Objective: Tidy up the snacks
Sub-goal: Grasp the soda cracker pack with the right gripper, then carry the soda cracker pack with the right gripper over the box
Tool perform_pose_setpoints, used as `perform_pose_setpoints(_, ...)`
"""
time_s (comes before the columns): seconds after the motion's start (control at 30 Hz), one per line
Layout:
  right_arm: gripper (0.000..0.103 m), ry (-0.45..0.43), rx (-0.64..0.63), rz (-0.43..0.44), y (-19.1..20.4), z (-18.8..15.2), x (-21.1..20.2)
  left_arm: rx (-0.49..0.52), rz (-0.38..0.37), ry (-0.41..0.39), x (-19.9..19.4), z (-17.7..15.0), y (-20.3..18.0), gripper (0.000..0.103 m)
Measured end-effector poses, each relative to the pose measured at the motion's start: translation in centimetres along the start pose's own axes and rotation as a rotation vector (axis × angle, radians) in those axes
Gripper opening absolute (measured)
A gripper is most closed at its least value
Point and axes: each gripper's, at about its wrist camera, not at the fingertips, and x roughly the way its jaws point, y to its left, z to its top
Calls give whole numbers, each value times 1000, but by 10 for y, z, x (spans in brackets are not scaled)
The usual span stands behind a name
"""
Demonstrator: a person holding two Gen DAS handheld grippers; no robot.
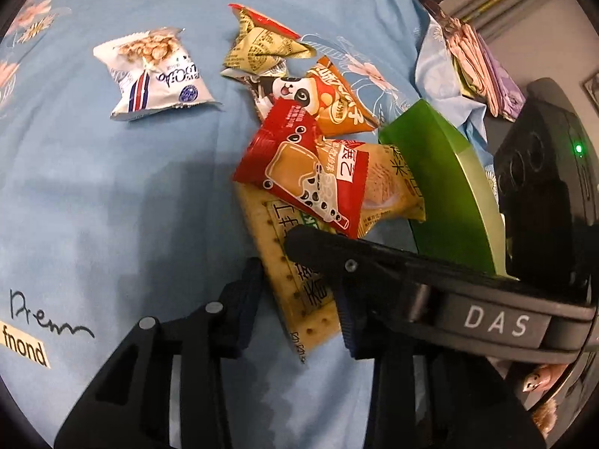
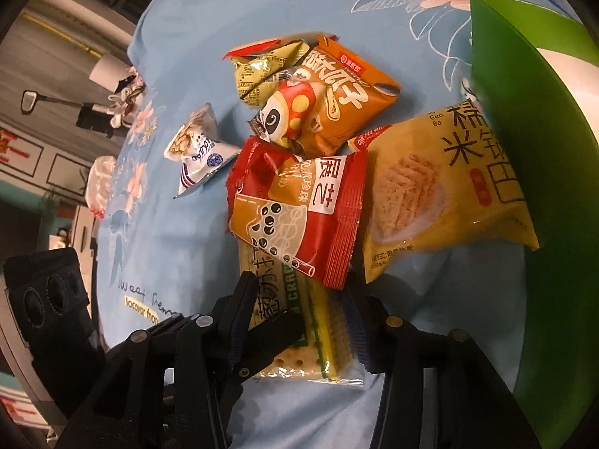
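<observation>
A long cracker packet (image 1: 295, 292) (image 2: 299, 340) lies on the blue floral cloth (image 1: 112, 205). My left gripper (image 1: 297, 307) is shut on its near end. My right gripper (image 2: 299, 318) is shut on the same packet, and one finger (image 1: 322, 250) of it crosses over the wrapper. A left finger (image 2: 273, 333) lies across the packet in the right wrist view. On the packet's far end rests a red milk-tea packet (image 1: 303, 176) (image 2: 295, 209). Beside it is a yellow rice-crisp bag (image 1: 389, 183) (image 2: 441, 191). A green box (image 1: 441, 187) (image 2: 524, 112) stands to the right.
Beyond the pile lie an orange panda packet (image 1: 337, 97) (image 2: 329, 108), a crumpled olive packet (image 1: 262, 45) (image 2: 262, 71) and a white nut packet (image 1: 157, 71) (image 2: 198, 149). Folded fabric (image 1: 475, 56) sits at the cloth's far right. The cloth's edge drops off at the left (image 2: 123, 86).
</observation>
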Motion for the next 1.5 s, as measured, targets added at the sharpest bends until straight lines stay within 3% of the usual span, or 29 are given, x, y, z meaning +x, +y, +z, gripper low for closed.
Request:
perform_pose_setpoints(0.37, 50, -51, -33, 56, 18, -4, -21, 93, 48, -83, -30, -2, -17, 37)
perform_pose_setpoints(1.5, 49, -234, -144, 84, 49, -19, -90, 165, -39, -224, -75, -1, -42, 37)
